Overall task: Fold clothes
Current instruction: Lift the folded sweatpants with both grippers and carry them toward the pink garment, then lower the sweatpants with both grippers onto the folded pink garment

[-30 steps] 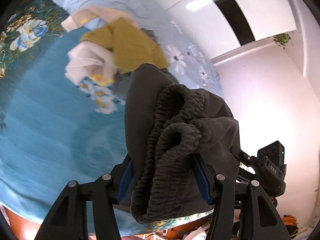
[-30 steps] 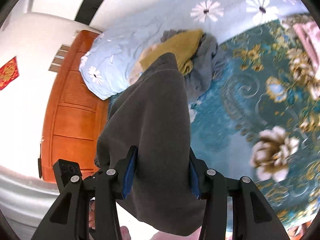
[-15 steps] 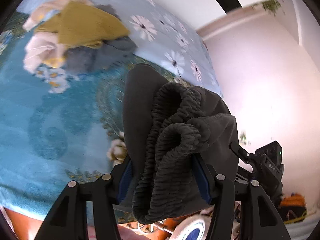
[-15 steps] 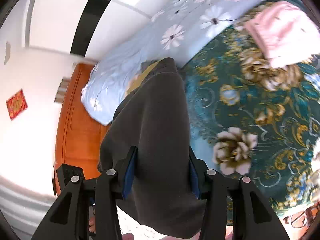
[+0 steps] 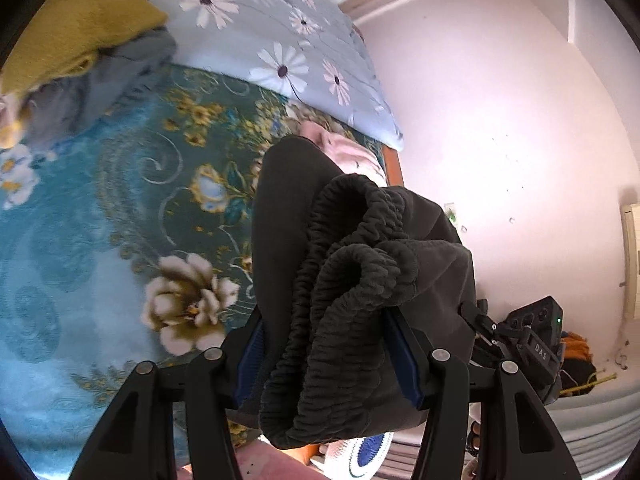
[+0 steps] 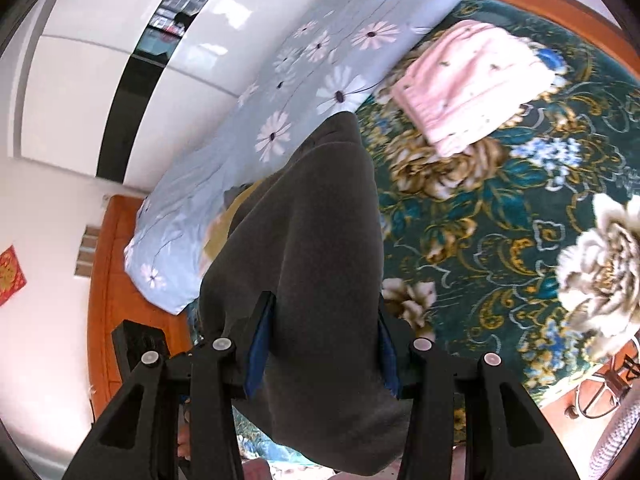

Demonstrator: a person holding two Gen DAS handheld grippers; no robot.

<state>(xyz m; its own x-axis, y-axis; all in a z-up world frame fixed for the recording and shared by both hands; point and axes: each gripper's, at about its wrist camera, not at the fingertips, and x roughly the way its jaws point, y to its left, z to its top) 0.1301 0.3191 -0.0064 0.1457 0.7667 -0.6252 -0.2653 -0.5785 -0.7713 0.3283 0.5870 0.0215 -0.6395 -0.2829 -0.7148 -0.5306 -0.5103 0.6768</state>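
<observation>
a home bedroom: a bed (image 6: 500,240) under a teal floral bedspread, a pale blue daisy-print quilt (image 6: 320,80) along its far side, an orange wooden headboard (image 6: 108,280), and glossy white wardrobe doors (image 6: 100,60).

Left gripper (image 5: 332,344) tilted downward, jaws clamped on dark garment (image 5: 352,264); right gripper (image 6: 324,340) likewise.

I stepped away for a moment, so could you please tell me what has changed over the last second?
Both views have swung along the bed from the yellow-and-grey clothes pile towards the folded pink garment. Nothing was let go: the left gripper and right gripper stay clamped on the dark grey garment.
</observation>
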